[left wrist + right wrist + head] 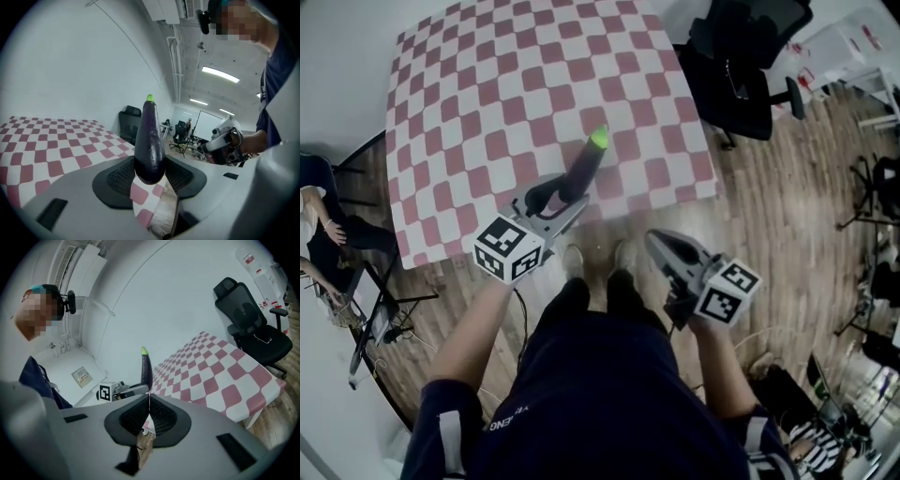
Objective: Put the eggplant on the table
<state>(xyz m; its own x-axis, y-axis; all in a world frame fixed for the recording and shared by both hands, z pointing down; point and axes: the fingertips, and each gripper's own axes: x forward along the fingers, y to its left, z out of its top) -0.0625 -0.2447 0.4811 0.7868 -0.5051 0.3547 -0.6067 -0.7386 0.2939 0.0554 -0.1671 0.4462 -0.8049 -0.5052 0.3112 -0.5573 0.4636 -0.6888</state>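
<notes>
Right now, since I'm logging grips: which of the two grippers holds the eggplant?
The left gripper: its jaws clamp the eggplant by its base, while the right gripper is shut and empty.

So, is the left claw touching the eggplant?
Touching. The left gripper view shows it: both pads of the left claw press on the thick end of the eggplant, with no gap.

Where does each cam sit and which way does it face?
Head view: on the person's head, aimed steeply down at the checkered table; forearms, legs, left claw and right claw show.
Left gripper view: on the left claw, along its jaws clamping the eggplant, over the table corner; torso and right hand at right.
Right gripper view: on the right claw, along its shut jaws toward table and office chair; torso at left.
Shared: all three show eggplant and table; each gripper view shows the other claw.
</notes>
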